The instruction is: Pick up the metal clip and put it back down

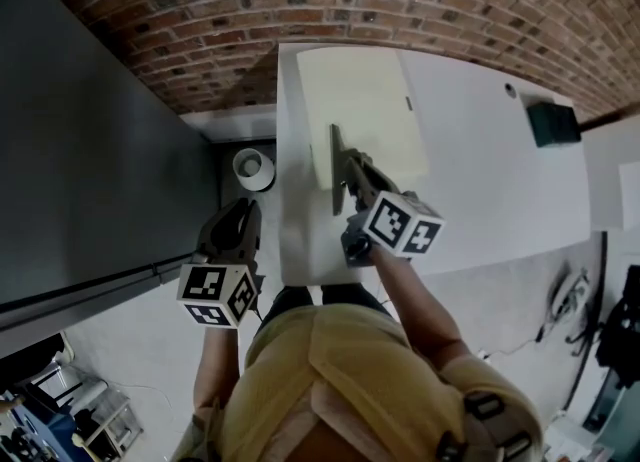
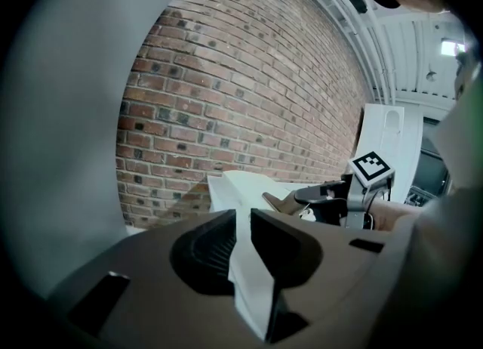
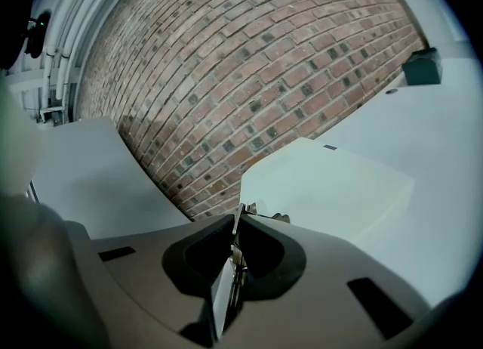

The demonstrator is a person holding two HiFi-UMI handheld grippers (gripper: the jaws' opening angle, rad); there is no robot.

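On our right gripper (image 3: 235,225) the jaws pinch the metal clip (image 3: 246,208); on our left gripper (image 2: 241,225) they're narrowly apart, empty.

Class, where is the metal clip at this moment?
The thin grey metal clip is clamped in the right hand-held gripper, at the left side of the white table, by the cream rectangular board's near edge.

Head view looks down; gripper views share brick wall (image 2: 226,98)
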